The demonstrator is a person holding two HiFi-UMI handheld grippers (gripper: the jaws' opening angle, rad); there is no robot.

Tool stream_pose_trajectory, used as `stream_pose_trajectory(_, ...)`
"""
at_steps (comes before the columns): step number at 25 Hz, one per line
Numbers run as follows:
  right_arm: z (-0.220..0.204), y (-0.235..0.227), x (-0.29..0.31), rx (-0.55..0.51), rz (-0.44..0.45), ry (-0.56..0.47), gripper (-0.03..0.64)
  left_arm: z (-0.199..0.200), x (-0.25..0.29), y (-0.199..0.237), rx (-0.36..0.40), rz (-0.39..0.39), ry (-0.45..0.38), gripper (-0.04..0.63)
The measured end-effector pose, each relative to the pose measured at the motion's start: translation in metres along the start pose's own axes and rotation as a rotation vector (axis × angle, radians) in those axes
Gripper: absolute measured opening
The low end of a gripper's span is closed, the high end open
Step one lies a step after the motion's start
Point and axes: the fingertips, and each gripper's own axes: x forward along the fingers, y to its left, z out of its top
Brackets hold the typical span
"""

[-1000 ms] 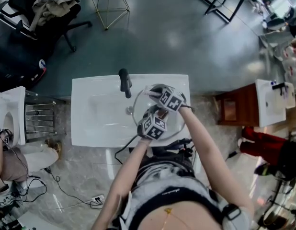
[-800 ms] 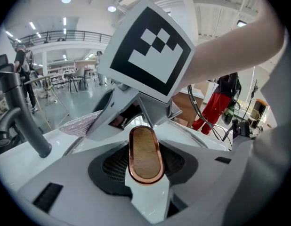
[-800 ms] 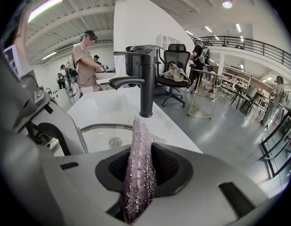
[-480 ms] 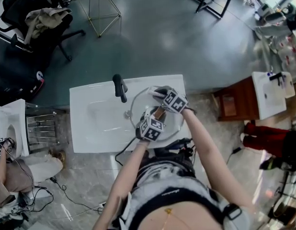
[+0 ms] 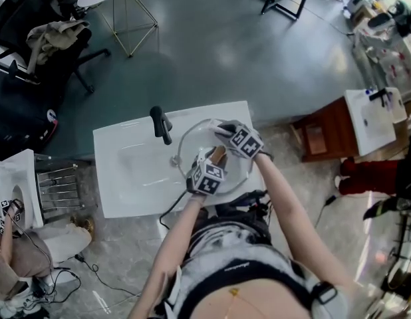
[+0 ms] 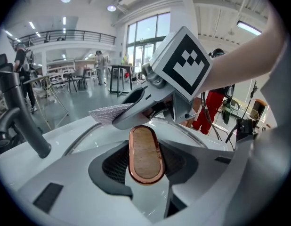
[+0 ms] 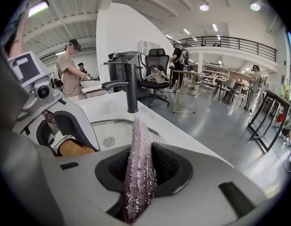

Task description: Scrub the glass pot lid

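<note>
White square sink (image 5: pixel 126 171) in a big hall w/ shiny grey floor (image 5: pixel 212 52). Round glass pot lid (image 5: pixel 192 145) is over the sink's right side. Left gripper (image 5: pixel 217 158) grips the lid's brown oval knob (image 6: pixel 145 154). Right gripper (image 5: pixel 225 130) pinches a sparkly silver scrub cloth (image 7: pixel 138 173), maybe touching the lid's far rim, near the black tap (image 5: pixel 160 125). Bare basin lies left of the lid.

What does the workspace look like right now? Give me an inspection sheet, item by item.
Surface: white sink with black faucet.
Job's things: glass pot lid held over the sink by its wooden knob; sparkly scrubbing cloth.
Clutter: nothing seen.
Grippers: left gripper shut on the knob; right gripper shut on the cloth, near the lid's far rim.
Cables: black cable below the sink's front edge.
Surroundings: office chair, round table, second sink.
</note>
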Motion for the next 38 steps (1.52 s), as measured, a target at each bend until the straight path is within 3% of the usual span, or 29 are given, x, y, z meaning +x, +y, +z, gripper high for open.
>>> stream_pose_trajectory(38, -0.062, 0.010, -0.063, 0.225, -0.180, -0.090, 0.092, -0.001, -0.002, 0.004, 0.006, 0.001, -0.002, 0.172)
